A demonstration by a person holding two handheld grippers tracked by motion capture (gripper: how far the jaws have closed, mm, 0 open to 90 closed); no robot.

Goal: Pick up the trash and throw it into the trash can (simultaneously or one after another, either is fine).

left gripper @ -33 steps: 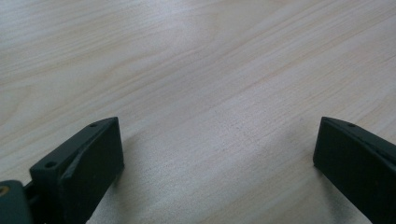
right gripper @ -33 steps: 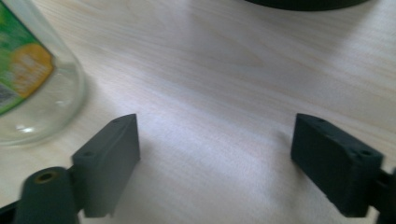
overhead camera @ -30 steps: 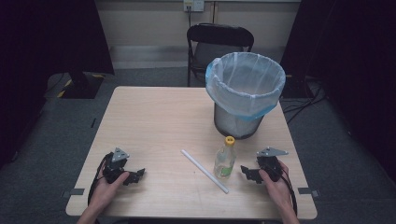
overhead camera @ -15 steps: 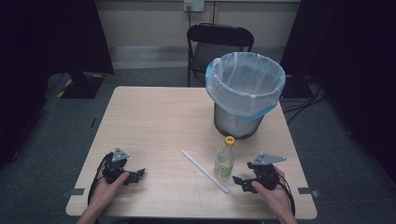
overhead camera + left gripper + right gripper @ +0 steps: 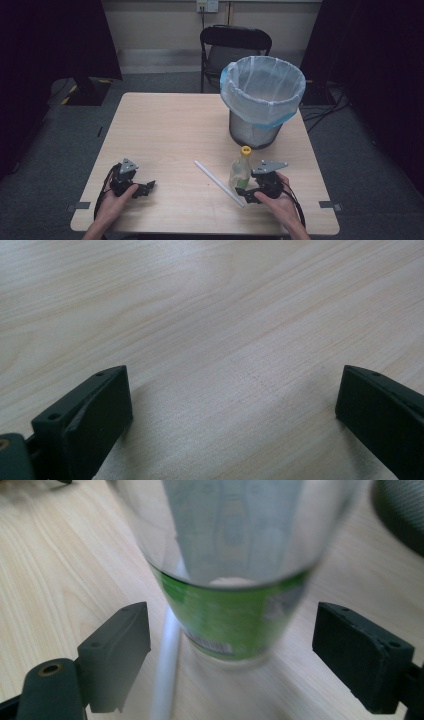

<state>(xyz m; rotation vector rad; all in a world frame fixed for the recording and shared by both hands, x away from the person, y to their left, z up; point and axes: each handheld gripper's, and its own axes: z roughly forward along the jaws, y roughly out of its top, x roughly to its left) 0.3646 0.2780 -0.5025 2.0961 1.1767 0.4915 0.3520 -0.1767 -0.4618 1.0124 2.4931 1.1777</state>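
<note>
Right tool [image 5: 248, 192] sits wide open around the upright bottle [image 5: 240, 170] near the bin [image 5: 262, 102]. Off-centre squeeze could tip it onto the straw [image 5: 219, 183]. Left tool [image 5: 141, 188] is open too, on bare worktop [image 5: 165, 130].

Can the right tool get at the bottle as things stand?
Probably yes. The right tool is open and the bottle stands upright just ahead between its jaws, untouched. The white straw lies beside the base, near one jaw, and might get nudged.
</note>
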